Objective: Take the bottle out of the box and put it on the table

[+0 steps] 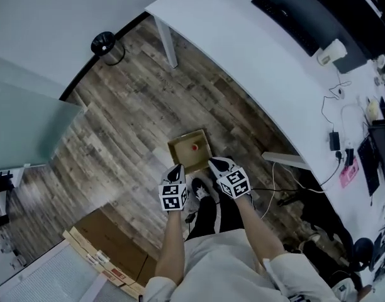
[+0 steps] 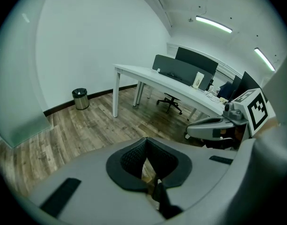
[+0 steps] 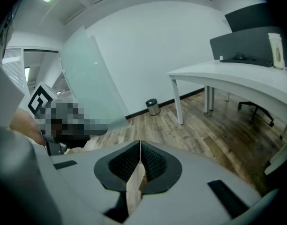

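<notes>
**A:** Where is the bottle sitting?

**B:** The small red-capped bottle (image 1: pixel 195 146) is standing inside the open brown cardboard box (image 1: pixel 174 151). The box is resting on the grey-brown wood-plank floor (image 1: pixel 117 118). From the head view only the bottle's red top is showing.

**A:** And the table it is meant for?

**B:** The long white curved desk (image 1: pixel 243 49) is running across the upper right, apart from the box. A round black bin (image 1: pixel 104 44) is sitting by the wall near the desk's far leg.

**A:** What are the two claws doing?

**B:** The left gripper (image 1: pixel 177 168) is hovering at the box's near left edge. The right gripper (image 1: pixel 214 163) is hovering at its near right corner. Both are pointing down toward the box, and neither is touching the bottle.

**A:** Are the jaws gripping anything?

**B:** No. In the left gripper view its dark ribbed pads (image 2: pixel 134 158) are pressing together at the tips with nothing between them. In the right gripper view the pads (image 3: pixel 124 163) are likewise lying flat against each other, pinching nothing.
</notes>
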`<state>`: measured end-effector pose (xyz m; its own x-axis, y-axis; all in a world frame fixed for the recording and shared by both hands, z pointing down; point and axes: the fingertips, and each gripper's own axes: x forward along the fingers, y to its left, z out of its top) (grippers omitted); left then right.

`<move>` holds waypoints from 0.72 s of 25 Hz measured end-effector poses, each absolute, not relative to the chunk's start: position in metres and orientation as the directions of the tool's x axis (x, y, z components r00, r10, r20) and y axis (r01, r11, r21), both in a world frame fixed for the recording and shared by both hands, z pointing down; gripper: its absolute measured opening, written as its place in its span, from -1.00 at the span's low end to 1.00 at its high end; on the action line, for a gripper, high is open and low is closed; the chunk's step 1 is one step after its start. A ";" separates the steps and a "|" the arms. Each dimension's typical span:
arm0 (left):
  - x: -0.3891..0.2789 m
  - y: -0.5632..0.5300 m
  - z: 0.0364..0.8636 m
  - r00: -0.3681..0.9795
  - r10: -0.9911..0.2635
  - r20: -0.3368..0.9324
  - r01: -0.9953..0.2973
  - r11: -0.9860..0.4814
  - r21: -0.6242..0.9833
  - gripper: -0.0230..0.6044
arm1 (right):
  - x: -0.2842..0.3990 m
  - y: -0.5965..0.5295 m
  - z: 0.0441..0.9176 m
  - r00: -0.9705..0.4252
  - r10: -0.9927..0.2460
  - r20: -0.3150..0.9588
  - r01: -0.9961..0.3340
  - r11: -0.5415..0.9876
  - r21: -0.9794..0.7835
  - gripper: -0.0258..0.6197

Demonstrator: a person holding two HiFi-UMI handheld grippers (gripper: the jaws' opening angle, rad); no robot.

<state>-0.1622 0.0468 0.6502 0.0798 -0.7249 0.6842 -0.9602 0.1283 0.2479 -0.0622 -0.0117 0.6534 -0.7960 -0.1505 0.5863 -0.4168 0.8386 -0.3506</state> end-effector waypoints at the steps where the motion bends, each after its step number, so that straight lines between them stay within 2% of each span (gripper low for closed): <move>1: -0.166 0.044 0.655 0.072 -0.727 0.683 -0.954 0.150 0.260 -0.88 | -0.067 -0.016 0.661 -0.796 -0.134 0.590 -0.408 0.840 -0.359 -0.79; 4: -0.167 0.045 0.669 0.061 -0.724 0.688 -0.928 0.212 0.305 -0.88 | -0.076 -0.017 0.685 -0.786 -0.093 0.611 -0.400 0.831 -0.388 -0.79; 8: -0.170 0.040 0.693 0.063 -0.709 0.702 -0.928 0.218 0.303 -0.88 | -0.089 -0.024 0.716 -0.768 -0.067 0.637 -0.379 0.849 -0.368 -0.77; 10: -0.174 0.041 0.704 0.058 -0.702 0.709 -0.927 0.225 0.299 -0.88 | -0.093 -0.026 0.729 -0.757 -0.069 0.650 -0.372 0.863 -0.342 -0.69; 18: -0.187 0.040 0.758 0.043 -0.692 0.721 -0.923 0.249 0.294 -0.88 | -0.096 -0.026 0.795 -0.700 -0.021 0.714 -0.348 0.883 -0.315 -0.57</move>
<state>-0.1869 0.0399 0.7577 0.0427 -0.6918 0.7208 -0.9228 0.2492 0.2938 -0.0959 -0.0263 0.7951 -0.6998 -0.0208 0.7141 -0.3479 0.8830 -0.3151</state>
